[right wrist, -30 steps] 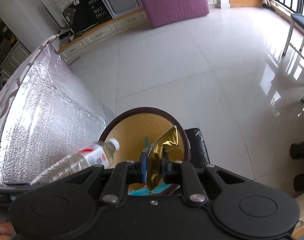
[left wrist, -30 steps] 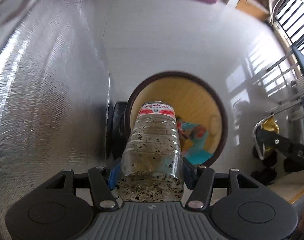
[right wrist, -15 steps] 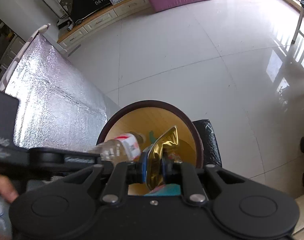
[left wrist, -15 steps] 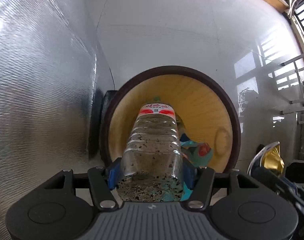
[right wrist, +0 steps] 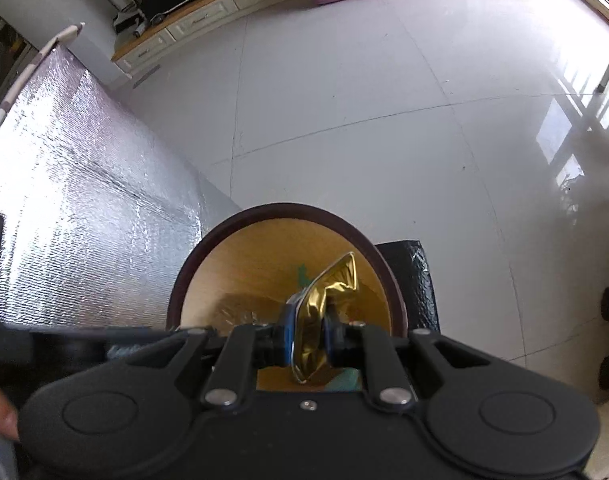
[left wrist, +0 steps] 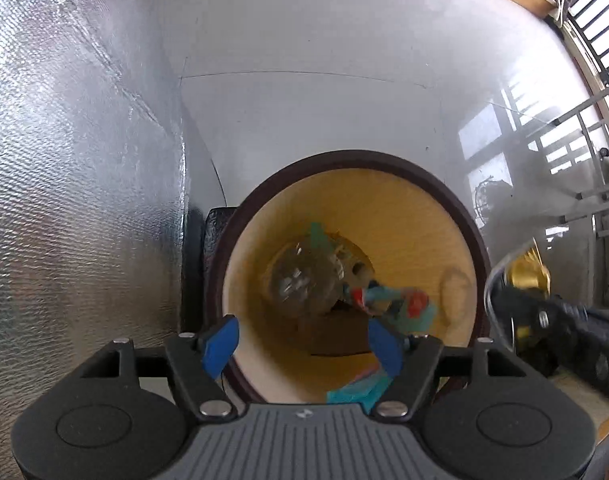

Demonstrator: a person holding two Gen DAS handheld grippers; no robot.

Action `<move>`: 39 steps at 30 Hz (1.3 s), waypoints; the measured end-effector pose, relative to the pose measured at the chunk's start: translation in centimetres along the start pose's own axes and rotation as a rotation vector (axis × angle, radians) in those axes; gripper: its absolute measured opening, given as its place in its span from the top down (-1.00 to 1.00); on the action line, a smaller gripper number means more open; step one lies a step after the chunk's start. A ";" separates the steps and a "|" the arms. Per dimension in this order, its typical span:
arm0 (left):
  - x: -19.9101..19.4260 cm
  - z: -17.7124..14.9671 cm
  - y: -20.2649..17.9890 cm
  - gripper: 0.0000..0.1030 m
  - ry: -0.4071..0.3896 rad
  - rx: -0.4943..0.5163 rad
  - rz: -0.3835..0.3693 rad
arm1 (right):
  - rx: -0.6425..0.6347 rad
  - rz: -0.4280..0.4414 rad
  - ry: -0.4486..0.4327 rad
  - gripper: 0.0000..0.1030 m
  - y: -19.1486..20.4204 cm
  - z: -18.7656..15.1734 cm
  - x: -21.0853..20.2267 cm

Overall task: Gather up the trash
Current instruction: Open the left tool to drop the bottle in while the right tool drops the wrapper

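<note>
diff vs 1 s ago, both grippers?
The left gripper opened and let go of the plastic bottle, which dropped into the bin onto the wrappers there. Both grippers also moved in over the bin. Unchanged: the right gripper still clamps the gold wrapper above the bin.

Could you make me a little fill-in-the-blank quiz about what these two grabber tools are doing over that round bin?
1. The plastic bottle now lies ____ the round bin.
2. The left gripper has its blue fingers spread ____.
3. The right gripper is shut on a crumpled wrapper of ____ colour.
4. The wrapper hangs ____ the bin's opening.

Missing words: inside; open; gold; above
</note>
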State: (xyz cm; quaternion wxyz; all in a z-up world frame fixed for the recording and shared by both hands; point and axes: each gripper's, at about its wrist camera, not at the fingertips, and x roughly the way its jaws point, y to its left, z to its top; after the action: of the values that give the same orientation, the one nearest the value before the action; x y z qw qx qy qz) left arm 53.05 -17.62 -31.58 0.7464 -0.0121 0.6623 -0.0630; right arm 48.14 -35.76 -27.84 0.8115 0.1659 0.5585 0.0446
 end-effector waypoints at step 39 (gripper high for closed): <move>-3.1 -2.2 0.6 -0.83 -0.051 0.061 -0.013 | 0.085 0.078 -0.025 -0.73 -0.1 0.6 1.3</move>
State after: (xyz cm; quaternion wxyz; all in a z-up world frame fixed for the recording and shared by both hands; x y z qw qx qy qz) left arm 50.56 -16.54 -28.84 0.7626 0.0047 0.6409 -0.0875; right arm 49.15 -35.70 -28.81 0.8083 0.2224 0.5428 0.0504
